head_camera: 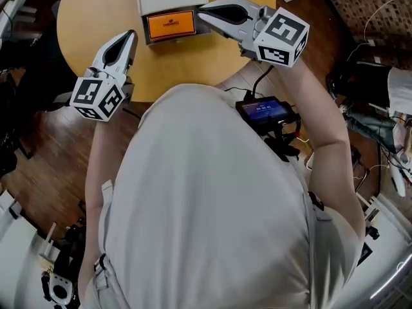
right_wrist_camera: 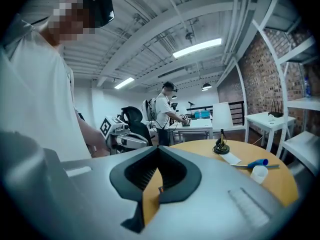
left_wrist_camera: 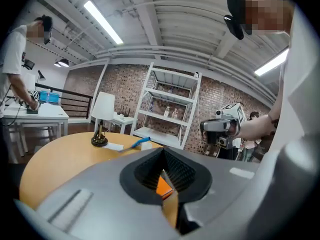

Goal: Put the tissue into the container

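No loose tissue shows in any view. The only candidate is the cream-topped rectangular box with an orange front panel (head_camera: 170, 18), on the far side of the round wooden table (head_camera: 96, 18), and I can't tell whether it is the tissue pack or the container. If it is a tissue box, expect it to be light, with thin card walls that dent easily, and likely to skid on the smooth tabletop. Grip it across the short sides, low down, with modest squeeze. A single sheet would be limp and featherlight, so pinch an edge or corner rather than the middle. The right gripper (head_camera: 203, 13) is closed and empty: its own view shows the pads together with only tabletop visible through the slit. Its tips sit at the box's right edge, but I can't tell whether they touch it. The left gripper (head_camera: 131, 38) is also closed on nothing, with the orange panel visible through its slit, and it sits left of the box and apart from it. Further along the table are a small white-shaded lamp (left_wrist_camera: 102, 119), a blue-handled tool (left_wrist_camera: 136, 143) and a white cup (right_wrist_camera: 258, 174), all well clear.
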Demonstrator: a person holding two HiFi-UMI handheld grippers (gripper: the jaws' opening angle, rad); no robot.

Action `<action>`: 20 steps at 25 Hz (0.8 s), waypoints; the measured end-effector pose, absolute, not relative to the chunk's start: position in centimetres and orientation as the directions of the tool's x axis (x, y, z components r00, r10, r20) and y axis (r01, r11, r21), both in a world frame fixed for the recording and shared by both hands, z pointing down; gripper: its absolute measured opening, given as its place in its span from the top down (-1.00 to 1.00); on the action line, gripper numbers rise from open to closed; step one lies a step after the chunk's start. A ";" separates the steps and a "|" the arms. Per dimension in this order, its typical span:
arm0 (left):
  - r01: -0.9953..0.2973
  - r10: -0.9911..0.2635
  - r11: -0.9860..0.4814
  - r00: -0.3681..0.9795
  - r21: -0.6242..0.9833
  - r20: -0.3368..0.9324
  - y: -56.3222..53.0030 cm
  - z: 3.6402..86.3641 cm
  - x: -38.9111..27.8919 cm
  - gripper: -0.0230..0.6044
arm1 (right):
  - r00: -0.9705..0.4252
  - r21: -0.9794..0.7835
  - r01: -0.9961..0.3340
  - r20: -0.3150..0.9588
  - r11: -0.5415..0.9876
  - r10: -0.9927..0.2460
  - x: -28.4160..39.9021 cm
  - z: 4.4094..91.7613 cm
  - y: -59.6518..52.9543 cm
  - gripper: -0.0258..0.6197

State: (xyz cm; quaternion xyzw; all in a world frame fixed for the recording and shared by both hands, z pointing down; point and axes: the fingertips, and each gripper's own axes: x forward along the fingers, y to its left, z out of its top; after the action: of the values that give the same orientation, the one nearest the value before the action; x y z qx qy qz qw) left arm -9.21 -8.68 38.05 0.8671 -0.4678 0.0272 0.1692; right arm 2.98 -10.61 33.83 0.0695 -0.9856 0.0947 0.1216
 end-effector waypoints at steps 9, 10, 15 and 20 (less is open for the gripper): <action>-0.809 -0.779 -0.524 0.581 0.265 0.236 -9.7 38.9 -7.8 0.93 | -0.966 -0.184 -0.177 0.220 0.967 -0.135 3.9 34.3 -10.5 0.92; -0.809 -0.777 -0.525 0.583 0.264 0.239 -9.7 38.9 -7.7 0.93 | -0.966 -0.186 -0.179 0.219 0.966 -0.137 3.9 34.3 -10.6 0.92; -0.812 -0.775 -0.522 0.580 0.261 0.252 -9.6 39.0 -7.9 0.93 | -0.967 -0.193 -0.177 0.214 0.965 -0.135 3.8 34.4 -10.4 0.92; -0.813 -0.776 -0.519 0.578 0.263 0.253 -9.4 39.1 -7.8 0.93 | -0.968 -0.193 -0.171 0.214 0.966 -0.129 3.7 34.6 -10.2 0.92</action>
State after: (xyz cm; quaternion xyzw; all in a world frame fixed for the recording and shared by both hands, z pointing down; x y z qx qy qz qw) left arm -7.80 -9.36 39.13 0.8700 -0.4566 0.0519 0.1786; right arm 3.66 -10.23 34.57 0.0760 -0.9864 0.1056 0.1004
